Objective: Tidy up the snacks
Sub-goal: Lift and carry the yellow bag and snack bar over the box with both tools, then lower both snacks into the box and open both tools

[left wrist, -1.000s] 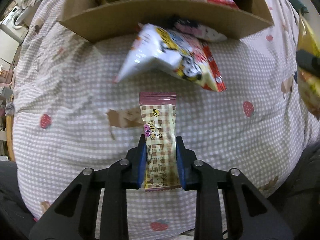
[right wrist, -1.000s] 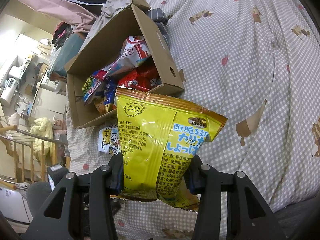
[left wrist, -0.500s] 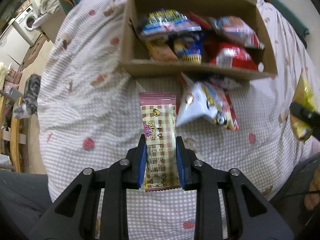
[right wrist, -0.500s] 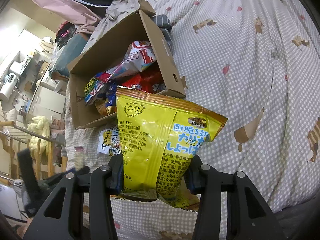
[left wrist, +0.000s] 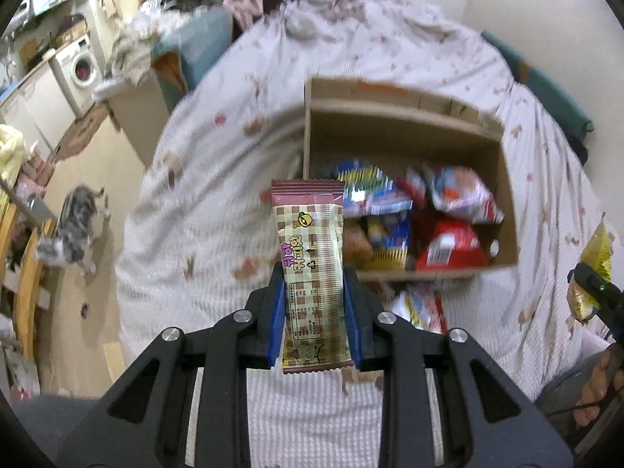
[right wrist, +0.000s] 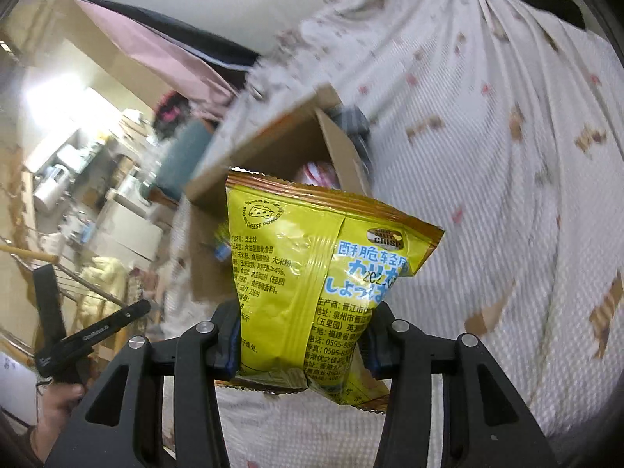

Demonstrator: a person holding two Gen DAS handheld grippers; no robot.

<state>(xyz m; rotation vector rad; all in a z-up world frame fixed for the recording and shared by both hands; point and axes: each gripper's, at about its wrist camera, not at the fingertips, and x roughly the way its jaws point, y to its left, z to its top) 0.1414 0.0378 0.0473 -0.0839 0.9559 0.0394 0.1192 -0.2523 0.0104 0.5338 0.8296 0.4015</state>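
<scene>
My left gripper (left wrist: 314,319) is shut on a long checked brown-and-cream snack bar (left wrist: 312,273) and holds it up in the air, short of the open cardboard box (left wrist: 507,179) on the bed. The box holds several bright snack packs (left wrist: 448,234). My right gripper (right wrist: 302,345) is shut on a yellow cheese crisp bag (right wrist: 312,273), raised in front of the same box (right wrist: 339,156). The yellow bag and right gripper also show at the right edge of the left wrist view (left wrist: 596,269).
A white-and-red snack pack (left wrist: 421,308) lies on the checked bedspread (left wrist: 218,214) just in front of the box. A grey cat (left wrist: 72,230) stands on the floor at left, with a washing machine (left wrist: 80,66) behind. The left gripper's handle shows in the right wrist view (right wrist: 78,335).
Both grippers have risen and tilted back with their snacks. In the left view the box has dropped lower and further right; the room and cat now show. The grips are unchanged.
</scene>
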